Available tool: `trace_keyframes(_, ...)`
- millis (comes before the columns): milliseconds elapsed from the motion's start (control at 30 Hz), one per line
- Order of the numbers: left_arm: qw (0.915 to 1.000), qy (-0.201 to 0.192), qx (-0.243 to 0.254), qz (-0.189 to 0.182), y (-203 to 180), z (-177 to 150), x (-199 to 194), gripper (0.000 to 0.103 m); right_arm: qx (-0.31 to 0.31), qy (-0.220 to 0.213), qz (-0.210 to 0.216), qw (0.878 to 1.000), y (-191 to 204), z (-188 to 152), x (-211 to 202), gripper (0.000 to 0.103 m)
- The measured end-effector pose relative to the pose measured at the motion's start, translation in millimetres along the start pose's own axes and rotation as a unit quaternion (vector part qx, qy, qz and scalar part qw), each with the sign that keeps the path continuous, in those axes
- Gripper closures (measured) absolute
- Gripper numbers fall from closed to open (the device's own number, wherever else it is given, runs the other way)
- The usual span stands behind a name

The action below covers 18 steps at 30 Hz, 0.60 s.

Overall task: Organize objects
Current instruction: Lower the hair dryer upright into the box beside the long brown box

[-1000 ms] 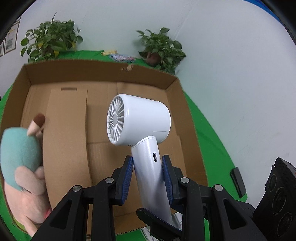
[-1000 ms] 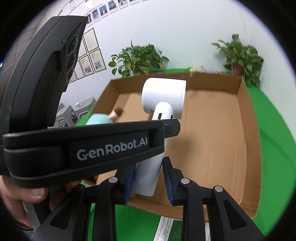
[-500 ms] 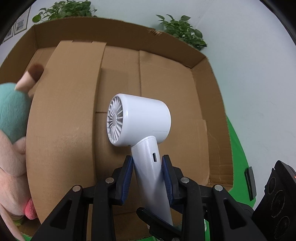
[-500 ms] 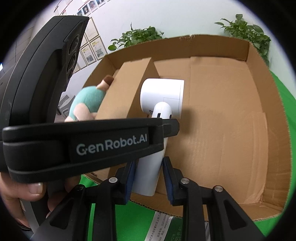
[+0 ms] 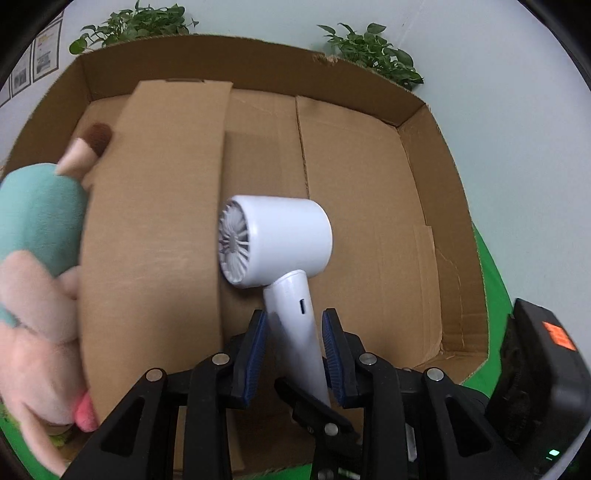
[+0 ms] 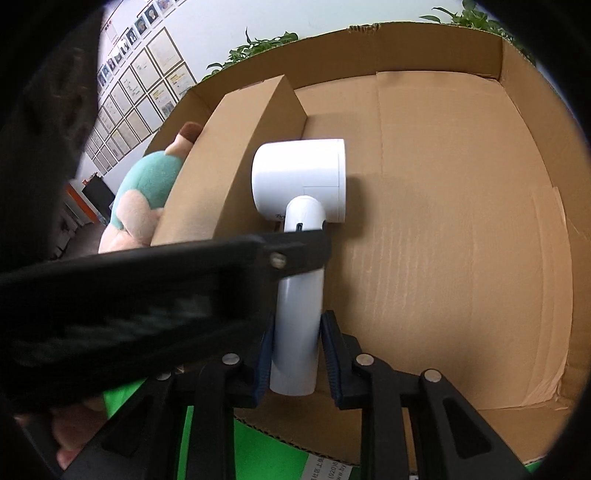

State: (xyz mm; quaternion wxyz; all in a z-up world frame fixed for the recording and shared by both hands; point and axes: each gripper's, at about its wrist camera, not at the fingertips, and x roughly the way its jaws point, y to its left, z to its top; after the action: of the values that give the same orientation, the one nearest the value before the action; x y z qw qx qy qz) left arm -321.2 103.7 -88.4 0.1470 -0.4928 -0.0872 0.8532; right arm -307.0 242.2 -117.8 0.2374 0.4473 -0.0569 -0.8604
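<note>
1. One white hair dryer [image 5: 280,240] sits at the middle of both views. Its round head is inside the box, just at 3 o'clock of the divider, and its handle points back toward 6 o'clock. Whether the head rests on the box floor cannot be told.
2. Two tools hold that one handle. The left tool [image 5: 293,332] has its blue pads nearly together, one pressed on each side of the handle below the small port.
3. The right tool [image 6: 295,343] is closed down as far as it gets on the handle's end. Its jaws have just tightened slightly, with the handle between them. In the right wrist view the left tool's black body crosses from 9 o'clock and clamps the handle higher up.
4. One open cardboard box [image 5: 436,177] fills the view, with one folded cardboard divider [image 5: 155,221] standing at its 9 o'clock side.
5. One plush toy [image 5: 37,221], teal and pink, lies at 9 o'clock beyond the divider.
6. Two leafy plants stand behind the box, one at 11 o'clock [image 5: 136,18] and one at 1 o'clock [image 5: 373,51].
7. The green counter [image 5: 491,295] shows at 4 o'clock of the box.
8. Many framed sheets [image 6: 147,85] hang on the wall at 10 o'clock in the right wrist view.
</note>
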Motion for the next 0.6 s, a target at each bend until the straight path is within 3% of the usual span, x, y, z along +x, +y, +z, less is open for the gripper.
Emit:
trace_keyframes(267,0.9996,-0.027,0.008,-0.004,16,-13,-40,0.073,-0.016,0.011,-0.034,0.999,13,-8,8,0.079)
trace_keyframes(467,0.9974,-0.062,0.027,0.023,22,-23,-63,0.072,-0.043,0.014,-0.077,0.996,26,-11,9,0.079)
trace_keyframes(600,0.9947,-0.086,0.044,0.034,27,-30,-78,0.063,-0.050,0.018,-0.087,0.995,33,-12,9,0.076)
